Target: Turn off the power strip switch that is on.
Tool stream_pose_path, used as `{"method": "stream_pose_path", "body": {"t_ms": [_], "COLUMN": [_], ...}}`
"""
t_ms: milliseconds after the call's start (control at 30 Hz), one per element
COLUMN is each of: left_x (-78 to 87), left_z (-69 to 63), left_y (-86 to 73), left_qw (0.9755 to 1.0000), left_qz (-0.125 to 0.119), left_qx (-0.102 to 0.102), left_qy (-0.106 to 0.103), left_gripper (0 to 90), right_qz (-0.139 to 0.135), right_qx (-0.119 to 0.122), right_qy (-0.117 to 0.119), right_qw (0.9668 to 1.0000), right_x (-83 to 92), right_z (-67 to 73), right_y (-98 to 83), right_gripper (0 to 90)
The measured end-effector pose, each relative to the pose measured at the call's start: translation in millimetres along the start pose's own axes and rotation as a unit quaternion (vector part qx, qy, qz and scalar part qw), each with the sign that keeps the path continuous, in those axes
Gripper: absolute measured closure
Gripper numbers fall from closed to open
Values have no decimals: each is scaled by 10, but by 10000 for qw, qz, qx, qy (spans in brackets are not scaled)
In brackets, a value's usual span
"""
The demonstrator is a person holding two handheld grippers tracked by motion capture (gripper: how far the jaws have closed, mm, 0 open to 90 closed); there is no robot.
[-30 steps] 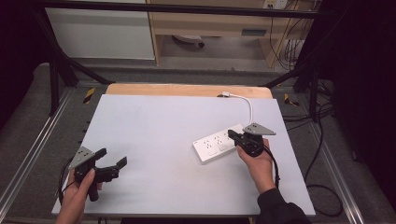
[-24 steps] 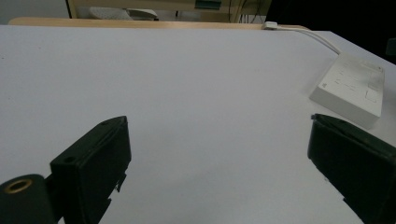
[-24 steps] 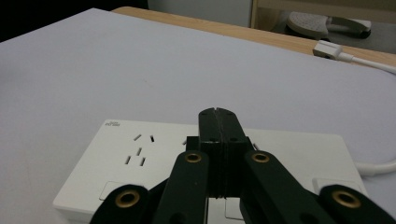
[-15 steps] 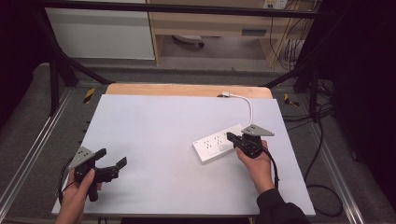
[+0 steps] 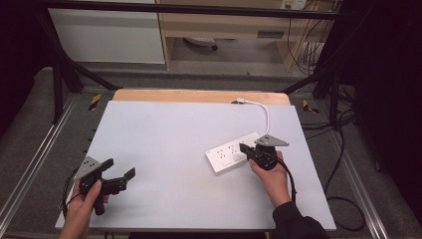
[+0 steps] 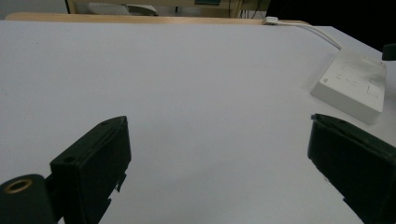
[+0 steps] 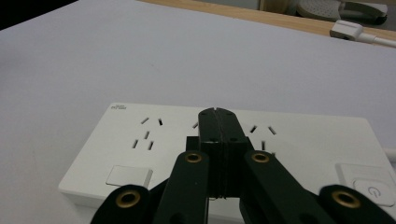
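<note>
The power strip (image 5: 233,152) lies flat on the table (image 5: 164,134), directly under and just ahead of the right claw (image 5: 244,148), its long body running off to that claw's left and its white cord (image 5: 263,112) curving away beyond it toward the far edge. It looks like a stiff, hollow plastic box, light enough to skate over the smooth table if pushed from the side, and its glossy top would give little purchase. The best place to take hold would probably be across the narrow width of the body, on the two long side walls, not on the cord. Pressing straight down is the safer way to work its switches, since the table backs it up. From the right gripper view, the right claw (image 7: 218,112) has its jaws pressed together with nothing between them, the joined tip hovering over or resting on the row of sockets (image 7: 148,133); whether it actually touches the plastic I cannot tell. A round power button (image 7: 372,190) sits close by the claw's right. The left claw (image 5: 120,174) hangs well apart from the strip, near the table's front corner, jaws spread wide and empty.
</note>
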State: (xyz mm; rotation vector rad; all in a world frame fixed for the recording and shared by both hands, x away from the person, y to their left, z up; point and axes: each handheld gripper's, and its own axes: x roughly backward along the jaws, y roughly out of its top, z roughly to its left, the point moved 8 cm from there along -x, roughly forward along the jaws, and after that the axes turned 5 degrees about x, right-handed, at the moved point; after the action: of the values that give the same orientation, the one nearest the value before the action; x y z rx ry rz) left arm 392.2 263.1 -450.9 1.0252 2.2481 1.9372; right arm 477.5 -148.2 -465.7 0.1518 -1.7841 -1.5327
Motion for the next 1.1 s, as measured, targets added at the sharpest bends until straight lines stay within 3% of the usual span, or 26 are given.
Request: {"method": "stream_pose_path", "body": {"t_ms": [1100], "left_x": [-5], "left_z": [-10], "left_y": [-7], "left_qw": [10000], "left_qz": [14], "left_qx": [-12], "left_qy": [-5], "left_gripper": [60], "right_qz": [186], "right_qx": [148], "right_qy": [174], "right_qw": [9996], "right_x": [-108], "right_z": [123], "right_y": [-75], "right_gripper": [900]}}
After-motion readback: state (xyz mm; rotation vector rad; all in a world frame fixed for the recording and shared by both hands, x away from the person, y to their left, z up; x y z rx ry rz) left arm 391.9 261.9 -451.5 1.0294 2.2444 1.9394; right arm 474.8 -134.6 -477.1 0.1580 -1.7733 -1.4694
